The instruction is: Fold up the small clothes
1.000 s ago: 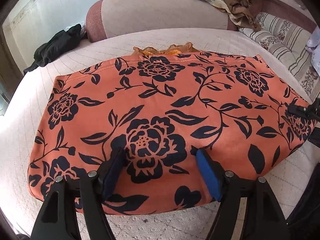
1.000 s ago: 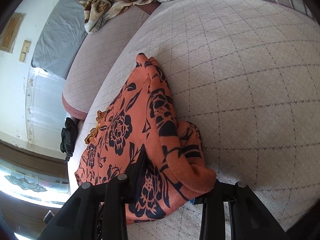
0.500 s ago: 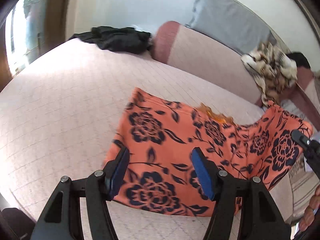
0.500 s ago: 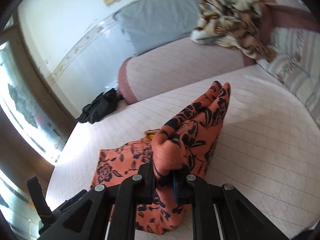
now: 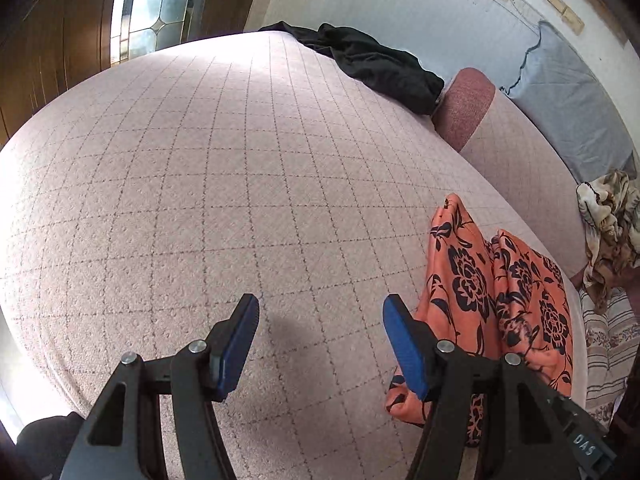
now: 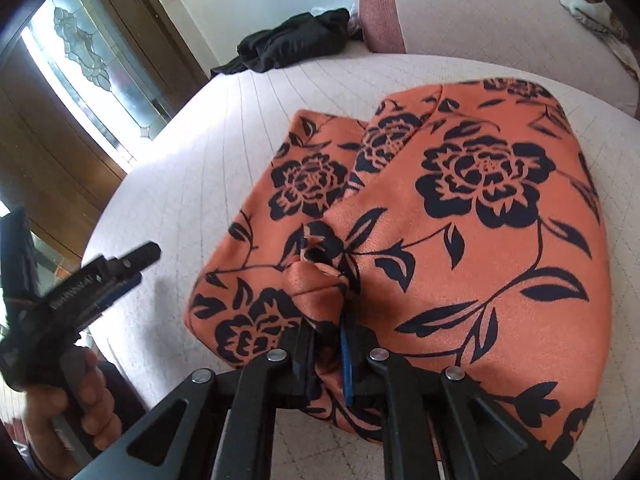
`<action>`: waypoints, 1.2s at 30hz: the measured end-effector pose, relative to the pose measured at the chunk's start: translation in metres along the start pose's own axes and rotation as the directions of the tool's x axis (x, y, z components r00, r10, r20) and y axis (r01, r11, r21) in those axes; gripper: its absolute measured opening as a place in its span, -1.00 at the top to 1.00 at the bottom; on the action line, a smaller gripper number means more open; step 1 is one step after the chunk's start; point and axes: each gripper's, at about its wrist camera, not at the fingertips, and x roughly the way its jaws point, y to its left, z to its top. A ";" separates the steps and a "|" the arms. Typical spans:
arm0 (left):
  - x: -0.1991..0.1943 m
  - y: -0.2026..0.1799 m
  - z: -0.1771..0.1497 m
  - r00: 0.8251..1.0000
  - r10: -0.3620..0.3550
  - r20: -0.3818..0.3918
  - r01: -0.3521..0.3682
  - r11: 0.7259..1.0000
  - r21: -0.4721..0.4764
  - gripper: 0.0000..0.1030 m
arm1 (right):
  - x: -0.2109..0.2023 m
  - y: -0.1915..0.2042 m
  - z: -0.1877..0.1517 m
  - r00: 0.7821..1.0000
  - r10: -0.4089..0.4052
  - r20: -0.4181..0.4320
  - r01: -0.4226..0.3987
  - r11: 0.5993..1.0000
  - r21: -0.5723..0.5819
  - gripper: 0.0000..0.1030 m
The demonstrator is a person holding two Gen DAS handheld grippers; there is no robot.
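The left hand-held gripper [image 5: 320, 340] stands wide with nothing between its jaws over the bare checked bed cover [image 5: 240, 184], so it should probably pin the fold line while the right hand-held gripper [image 6: 326, 354], pinched narrow on a bunched edge of the orange floral garment [image 6: 460, 208], lays that edge over flat. The garment lies towards the bed's right side, below the bolster [image 5: 516, 152]; a black garment [image 5: 384, 64] sits at the far edge, under a pale wall.

Bedroom with a quilted pink bed, daylight from the left

Ahead of the grippers: checked bedspread [image 5: 224, 184], rolled bolster [image 5: 468, 108], pale wall [image 5: 400, 4]; far left, dark wood panelling [image 6: 48, 148] framing a bright leaded-glass window [image 6: 84, 60].
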 end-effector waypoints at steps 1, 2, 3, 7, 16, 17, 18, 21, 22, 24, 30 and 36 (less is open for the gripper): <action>-0.001 0.000 -0.001 1.000 -0.013 0.005 0.013 1.000 -0.001 -0.27 | -0.010 0.003 0.004 1.000 0.006 0.028 -0.005 1.000 -0.008 0.81; -0.002 -0.002 -0.001 1.000 -0.021 0.012 0.021 1.000 0.005 -0.27 | -0.021 0.005 0.009 0.998 0.024 0.057 -0.024 1.000 -0.001 0.81; -0.004 -0.002 -0.002 1.000 -0.025 0.017 0.025 1.000 0.012 -0.27 | -0.032 0.008 0.016 0.995 0.039 0.091 -0.040 0.999 0.006 0.81; -0.007 0.004 0.001 0.999 -0.035 0.033 0.036 0.999 -0.009 -0.27 | -0.070 0.034 0.035 0.969 0.090 0.231 -0.089 0.996 -0.016 0.80; -0.016 -0.003 0.000 0.986 -0.164 0.005 0.164 0.986 0.002 -0.27 | 0.020 0.051 -0.026 0.996 0.062 -0.067 -0.070 0.989 -0.130 0.02; -0.018 -0.009 0.000 0.983 -0.183 -0.003 0.183 0.983 0.015 -0.27 | 0.013 0.050 -0.027 0.994 0.093 -0.054 -0.099 0.988 -0.122 -0.38; -0.019 -0.015 -0.001 0.978 -0.210 -0.015 0.210 0.977 0.032 -0.27 | 0.006 0.049 -0.026 0.993 0.110 -0.041 -0.114 0.987 -0.110 -0.46; -0.023 -0.033 -0.006 0.947 -0.313 -0.075 0.318 0.946 0.069 -0.28 | -0.018 0.033 -0.028 0.994 0.109 0.022 -0.108 0.992 -0.064 -0.46; -0.022 -0.040 -0.007 0.932 -0.346 -0.107 0.354 0.932 0.073 -0.28 | -0.027 0.024 -0.031 0.992 0.118 0.042 -0.117 0.993 -0.028 -0.46; -0.011 -0.055 -0.013 0.909 -0.369 -0.195 0.391 0.916 0.089 -0.34 | -0.040 0.006 -0.036 0.988 0.131 0.081 -0.134 0.991 0.023 -0.46; 0.004 -0.074 -0.031 0.916 -0.304 -0.261 0.343 0.932 0.117 -0.32 | -0.068 -0.035 -0.036 0.984 0.104 0.145 -0.122 0.985 0.120 -0.46; -0.015 -0.081 -0.032 0.924 -0.323 -0.204 0.358 0.919 0.167 -0.32 | -0.068 -0.054 -0.039 0.983 0.112 0.145 -0.136 0.977 0.167 -0.46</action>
